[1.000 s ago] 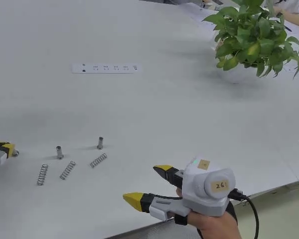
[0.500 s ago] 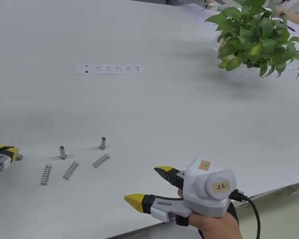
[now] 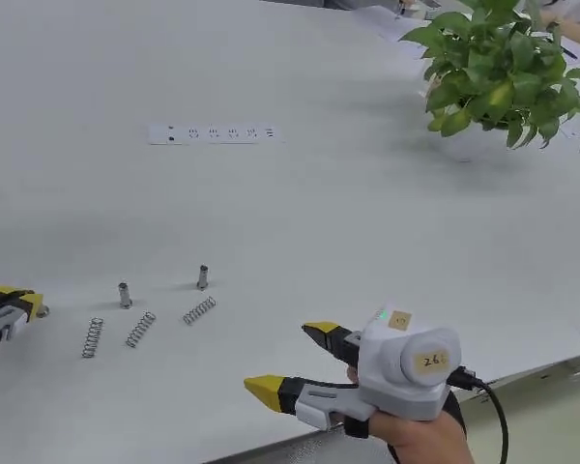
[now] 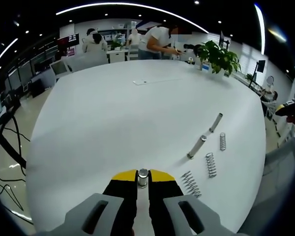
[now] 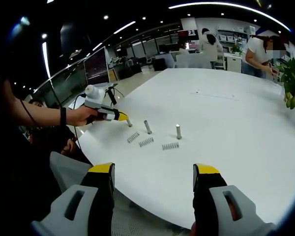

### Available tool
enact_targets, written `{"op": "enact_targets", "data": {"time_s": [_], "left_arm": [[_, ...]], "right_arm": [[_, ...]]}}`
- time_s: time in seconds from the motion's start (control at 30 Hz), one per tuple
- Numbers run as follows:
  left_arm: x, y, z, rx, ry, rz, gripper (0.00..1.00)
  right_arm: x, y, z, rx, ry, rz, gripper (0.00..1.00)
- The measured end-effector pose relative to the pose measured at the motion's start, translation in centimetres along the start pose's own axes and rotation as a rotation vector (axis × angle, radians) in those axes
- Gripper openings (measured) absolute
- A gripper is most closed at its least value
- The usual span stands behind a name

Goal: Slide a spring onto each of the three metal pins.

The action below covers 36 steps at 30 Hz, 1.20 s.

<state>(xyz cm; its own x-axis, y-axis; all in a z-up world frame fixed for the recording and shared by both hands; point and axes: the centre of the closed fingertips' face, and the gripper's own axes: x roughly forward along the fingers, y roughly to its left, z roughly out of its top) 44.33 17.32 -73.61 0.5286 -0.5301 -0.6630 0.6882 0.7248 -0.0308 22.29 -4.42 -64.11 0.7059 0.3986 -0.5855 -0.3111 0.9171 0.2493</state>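
My left gripper (image 4: 143,173) is shut on a short metal pin (image 4: 143,177) held upright between its yellow tips; in the head view this gripper (image 3: 24,304) is at the far left with the pin (image 3: 43,311) at its tip. Two more pins (image 3: 125,295) (image 3: 203,278) stand on the white table (image 3: 319,213). Three springs (image 3: 93,337) (image 3: 140,329) (image 3: 200,310) lie flat just in front of them. My right gripper (image 3: 290,360) hovers open near the table's front edge, right of the springs, with nothing between its jaws.
A white power strip (image 3: 213,133) lies in the middle of the table. A potted green plant (image 3: 498,68) stands at the back right. The table's front edge (image 3: 522,372) runs close behind the right gripper. People stand at the far end (image 5: 258,54).
The left gripper has drawn its pin a little toward the near edge. The head camera has shifted slightly. The right gripper has stayed open in the same place.
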Motion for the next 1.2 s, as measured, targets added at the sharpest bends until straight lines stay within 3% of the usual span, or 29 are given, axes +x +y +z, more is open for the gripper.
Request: {"op": "enact_targets", "data": {"time_s": [0.17,0.57,0.87,1.2], "left_arm": [[-0.05,-0.07,0.11,0.028,-0.001,-0.005,0.00],[0.03,-0.12,0.12,0.034,0.007,0.002,0.00],[0.42,-0.43,0.16,0.002,0.002,-0.010,0.01],[0.26,-0.57,-0.24,-0.031,0.003,-0.025,0.15]], "right_arm": [[0.16,0.07,0.03,-0.002,0.001,0.005,0.63],[0.31,0.17,0.10,-0.007,0.001,0.012,0.63],[0.17,0.12,-0.29,0.000,0.003,0.009,0.63],[-0.04,0.02,-0.22,0.003,-0.004,0.004,0.63]]}}
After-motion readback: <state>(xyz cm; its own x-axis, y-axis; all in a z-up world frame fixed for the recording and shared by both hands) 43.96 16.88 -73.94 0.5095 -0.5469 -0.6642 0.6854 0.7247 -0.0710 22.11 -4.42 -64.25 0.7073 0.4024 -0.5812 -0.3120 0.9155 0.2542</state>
